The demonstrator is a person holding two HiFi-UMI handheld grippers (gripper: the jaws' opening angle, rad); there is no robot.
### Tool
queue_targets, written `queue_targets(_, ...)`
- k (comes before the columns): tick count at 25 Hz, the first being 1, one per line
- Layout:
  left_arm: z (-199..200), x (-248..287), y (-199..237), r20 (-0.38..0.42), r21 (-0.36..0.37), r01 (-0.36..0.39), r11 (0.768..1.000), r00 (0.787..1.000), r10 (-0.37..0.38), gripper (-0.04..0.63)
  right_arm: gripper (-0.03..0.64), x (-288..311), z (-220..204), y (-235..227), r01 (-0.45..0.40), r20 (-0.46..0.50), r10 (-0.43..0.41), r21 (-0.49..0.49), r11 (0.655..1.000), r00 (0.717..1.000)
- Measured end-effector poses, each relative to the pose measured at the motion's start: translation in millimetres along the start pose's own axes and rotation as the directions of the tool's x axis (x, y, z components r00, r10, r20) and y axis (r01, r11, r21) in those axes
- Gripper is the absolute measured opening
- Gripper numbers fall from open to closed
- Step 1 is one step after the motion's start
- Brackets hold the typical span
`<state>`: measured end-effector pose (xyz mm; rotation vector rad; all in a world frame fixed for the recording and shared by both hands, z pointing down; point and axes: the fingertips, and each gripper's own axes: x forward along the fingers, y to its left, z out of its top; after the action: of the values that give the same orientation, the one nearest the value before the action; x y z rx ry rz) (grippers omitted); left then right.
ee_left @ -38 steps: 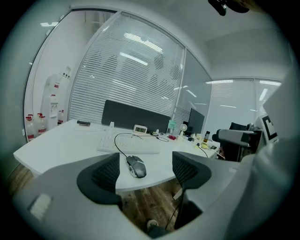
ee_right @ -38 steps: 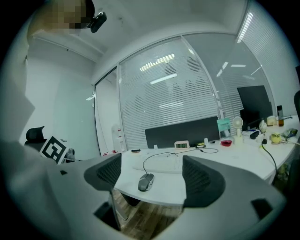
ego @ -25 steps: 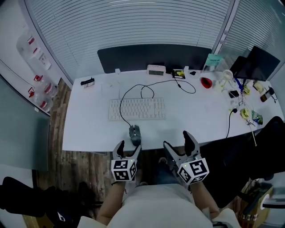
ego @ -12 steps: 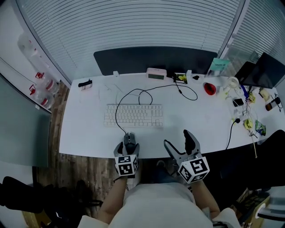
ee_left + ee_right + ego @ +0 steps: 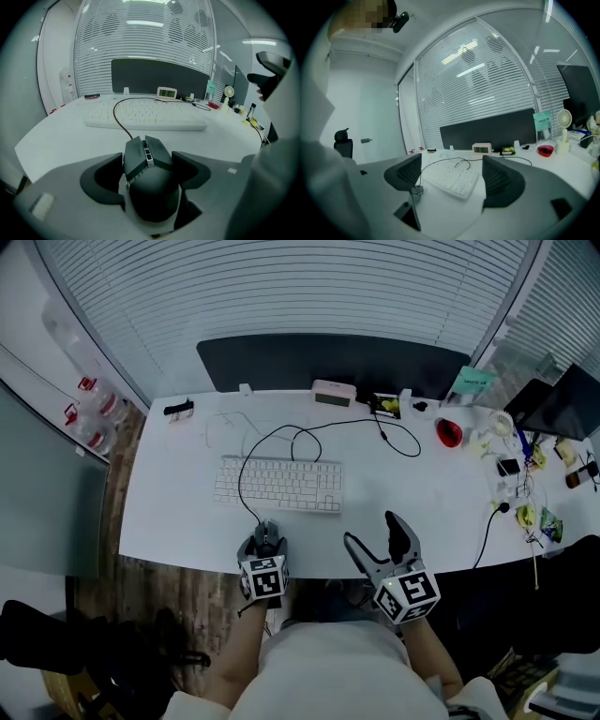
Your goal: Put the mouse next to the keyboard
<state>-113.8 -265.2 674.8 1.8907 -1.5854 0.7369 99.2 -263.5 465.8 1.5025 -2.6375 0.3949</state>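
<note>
Left tongs (image 5: 150,174) clamp the mouse (image 5: 153,199) by its sides at the desk's (image 5: 169,517) near edge, so I can carry it beside the keyboard (image 5: 278,484) farther in; right tongs (image 5: 372,532) hang apart, empty.

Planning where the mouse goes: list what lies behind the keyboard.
Behind the keyboard the mouse cable loops on the desk; farther back, a small clock and dark partition. The cable's far end is unclear.
</note>
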Motion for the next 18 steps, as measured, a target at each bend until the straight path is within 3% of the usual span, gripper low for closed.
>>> queue_targets(11,1.1,3.6,1.4,0.000,-0.020,-0.037,0.999,0.999,0.037,0.308,0.385,13.3,2.2,-15.5,-0.054,-0.015,0.054,-0.008,0.999,0.998)
queue_targets(18,19.3,-11.1,-12.2,0.059,-0.046,-0.022,0.999,0.998,0.025,0.308,0.385,17.4,4.7,-24.1,-0.074,-0.013,0.073,-0.010,0.997,0.997)
